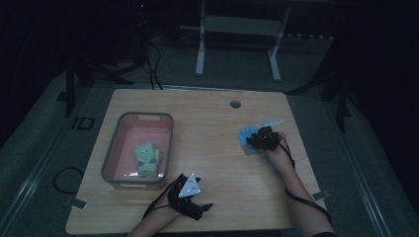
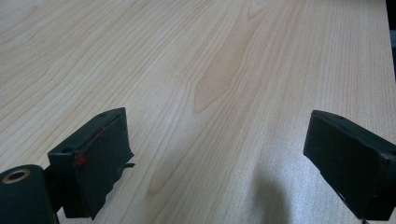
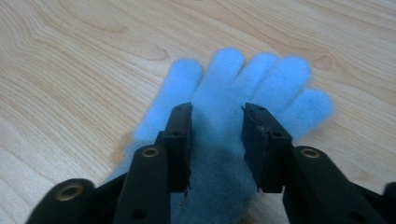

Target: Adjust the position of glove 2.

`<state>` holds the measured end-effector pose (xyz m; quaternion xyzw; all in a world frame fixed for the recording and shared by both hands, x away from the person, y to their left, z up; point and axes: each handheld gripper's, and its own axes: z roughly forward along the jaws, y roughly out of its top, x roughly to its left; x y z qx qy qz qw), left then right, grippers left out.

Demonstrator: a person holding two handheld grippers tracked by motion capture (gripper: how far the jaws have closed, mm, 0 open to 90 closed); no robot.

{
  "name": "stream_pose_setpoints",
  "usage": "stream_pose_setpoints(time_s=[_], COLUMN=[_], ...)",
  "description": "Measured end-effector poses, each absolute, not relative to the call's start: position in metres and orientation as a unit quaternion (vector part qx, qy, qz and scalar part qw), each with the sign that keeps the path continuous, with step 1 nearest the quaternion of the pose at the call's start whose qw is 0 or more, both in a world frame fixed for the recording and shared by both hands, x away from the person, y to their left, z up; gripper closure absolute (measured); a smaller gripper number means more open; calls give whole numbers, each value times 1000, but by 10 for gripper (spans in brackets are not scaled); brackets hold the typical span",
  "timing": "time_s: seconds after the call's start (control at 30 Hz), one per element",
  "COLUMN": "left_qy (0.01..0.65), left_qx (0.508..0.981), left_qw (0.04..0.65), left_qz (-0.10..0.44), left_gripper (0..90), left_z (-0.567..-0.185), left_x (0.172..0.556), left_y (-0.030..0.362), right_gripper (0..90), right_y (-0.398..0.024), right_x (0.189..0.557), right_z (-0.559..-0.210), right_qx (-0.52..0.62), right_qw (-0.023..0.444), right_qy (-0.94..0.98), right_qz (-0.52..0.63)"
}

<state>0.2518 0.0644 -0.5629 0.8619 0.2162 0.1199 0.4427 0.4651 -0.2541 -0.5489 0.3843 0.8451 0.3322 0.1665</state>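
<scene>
Basically R gripper [image 3: 217, 140] sits over blue glove [image 3: 243, 79] on table [image 1: 207, 123], jaws partly closed w/ cloth between, not pinched yet. Risk: pads skid on the flat knit, lift nothing. L gripper [image 2: 219, 158] wide open, idle near bin [image 1: 111, 163].

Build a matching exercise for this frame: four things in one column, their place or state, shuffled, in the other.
Things:
1. blue glove
2. green glove
3. left gripper
4. bin

Places or states:
A. lies inside the bin
B. pink inside, at the table's left
C. flat on the wood between the right gripper's jaws
D. jaws wide apart over bare table

Pairs: 1-C, 2-A, 3-D, 4-B
</scene>
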Motion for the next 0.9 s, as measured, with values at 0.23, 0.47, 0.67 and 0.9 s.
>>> stream_pose_setpoints(time_s=[0.23, 0.47, 0.67, 0.9], left_qy=[217, 217, 217, 216], left_qx=[862, 862, 862, 863], left_qw=[441, 441, 440, 440], left_qz=[121, 123, 123, 124], left_gripper=[75, 75, 75, 75], left_z=[-563, -564, -563, -564], left_x=[252, 252, 252, 252], left_y=[64, 65, 65, 64], right_gripper=[811, 869, 874, 874], right_y=[-249, -243, -237, -217], right_x=[460, 451, 430, 391], right_z=[-549, -535, -506, -480], right_qx=[396, 423, 425, 409], right_qw=[156, 161, 165, 178], right_qy=[839, 825, 811, 808], right_qz=[339, 339, 367, 385])
